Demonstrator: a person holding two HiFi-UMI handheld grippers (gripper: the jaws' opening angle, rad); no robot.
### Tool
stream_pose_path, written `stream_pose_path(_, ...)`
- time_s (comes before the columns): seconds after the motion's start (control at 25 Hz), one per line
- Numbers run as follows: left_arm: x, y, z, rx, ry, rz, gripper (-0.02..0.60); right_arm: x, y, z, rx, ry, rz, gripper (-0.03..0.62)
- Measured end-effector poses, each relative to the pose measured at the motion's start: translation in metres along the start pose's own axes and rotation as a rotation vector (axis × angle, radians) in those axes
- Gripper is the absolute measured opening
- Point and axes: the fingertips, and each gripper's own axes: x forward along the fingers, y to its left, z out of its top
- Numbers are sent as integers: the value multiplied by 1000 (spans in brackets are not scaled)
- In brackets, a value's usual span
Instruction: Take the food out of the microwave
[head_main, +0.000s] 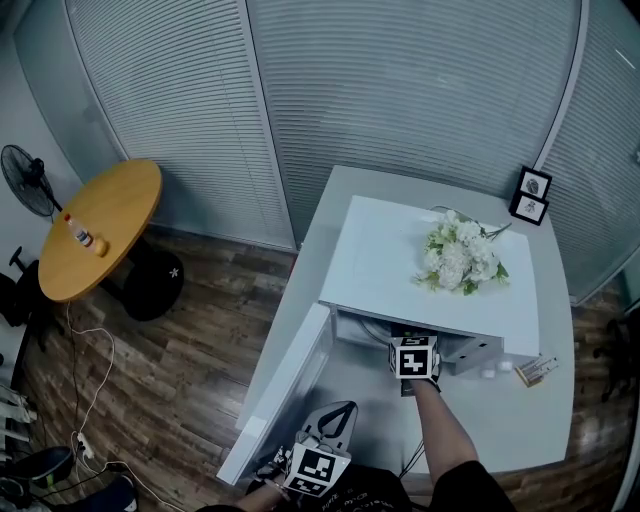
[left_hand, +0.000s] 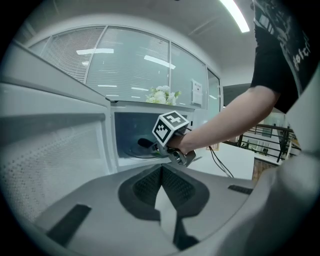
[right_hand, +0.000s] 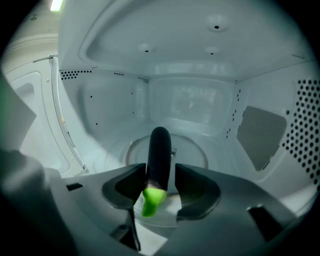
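The white microwave (head_main: 380, 262) stands on a white table, its door (head_main: 288, 385) swung open to the left. My right gripper (head_main: 412, 347) reaches into the cavity; its fingertips are hidden in the head view. In the right gripper view the right gripper (right_hand: 160, 176) is shut on a dark purple eggplant (right_hand: 159, 150) with a green stem, over the glass turntable (right_hand: 196, 156). The left gripper (head_main: 340, 412) hangs near the table's front edge beside the door, shut (left_hand: 161, 170) and holding nothing. From there the eggplant (left_hand: 145, 143) shows dark inside the cavity.
White flowers (head_main: 462, 252) lie on the microwave's top. Two small picture frames (head_main: 530, 195) stand at the table's back right, a small box (head_main: 537, 370) lies right of the microwave. A round wooden table (head_main: 100, 225) and a fan (head_main: 25, 180) stand at the left.
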Motion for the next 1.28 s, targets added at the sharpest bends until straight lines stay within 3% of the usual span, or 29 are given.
stream_pose_path(0.48, -2, -4, -4, 8, 7, -21, 8, 2, 4, -1, 13, 22, 26, 138)
stream_pose_path(0.84, -11, -7, -11, 4, 18, -24, 8, -3, 0, -2, 64, -4, -11, 133)
stream_pose_path(1.28, -18, -7, -12, -8, -3, -33, 8, -28, -3, -2, 53, -33, -40, 133)
